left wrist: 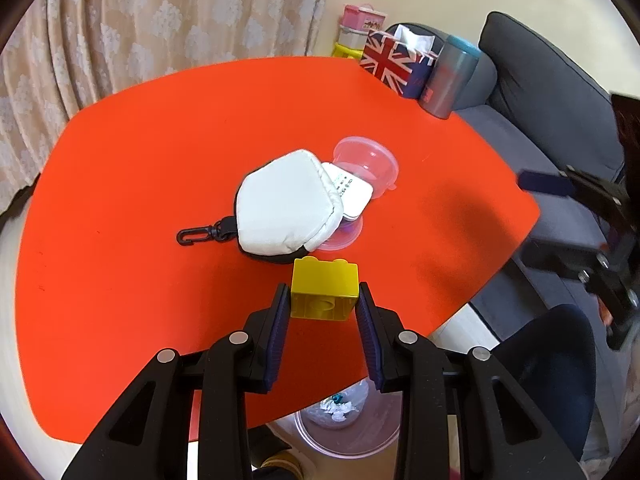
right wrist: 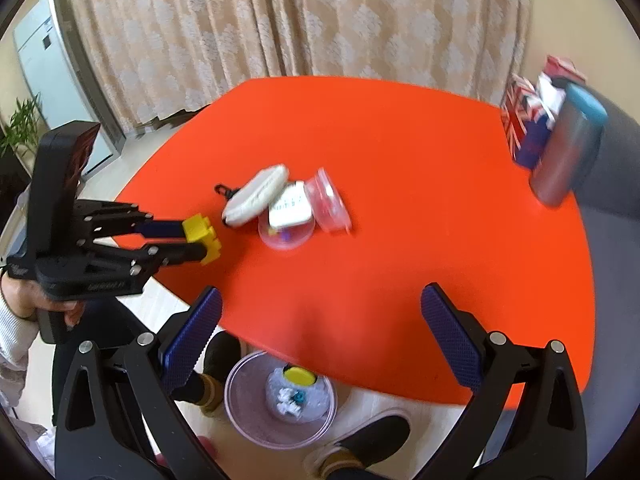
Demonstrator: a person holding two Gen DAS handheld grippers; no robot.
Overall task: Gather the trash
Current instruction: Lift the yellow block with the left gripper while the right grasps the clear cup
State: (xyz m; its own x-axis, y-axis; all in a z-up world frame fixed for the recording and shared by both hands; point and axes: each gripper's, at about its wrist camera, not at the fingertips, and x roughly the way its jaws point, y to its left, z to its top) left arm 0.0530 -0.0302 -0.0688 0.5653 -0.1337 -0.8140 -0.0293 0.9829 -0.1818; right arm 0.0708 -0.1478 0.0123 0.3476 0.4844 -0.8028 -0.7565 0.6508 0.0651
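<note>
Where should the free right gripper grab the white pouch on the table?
Take the white pouch across its padded body, coming from above. In the right wrist view it stands tilted on edge, narrow enough for the open right gripper. Avoid the black clip end and the side leaning on the clear cup.

A round orange table (right wrist: 400, 160) fills the middle of the room, with beige patterned curtains (right wrist: 280, 20) hanging behind it. A grey sofa (left wrist: 552, 120) sits against the table's right edge, a white standing air conditioner (right wrist: 52, 72) and a green plant (right wrist: 20, 124) stand off to its left, and pale flooring (right wrist: 168, 308) shows below its near edge.
</note>
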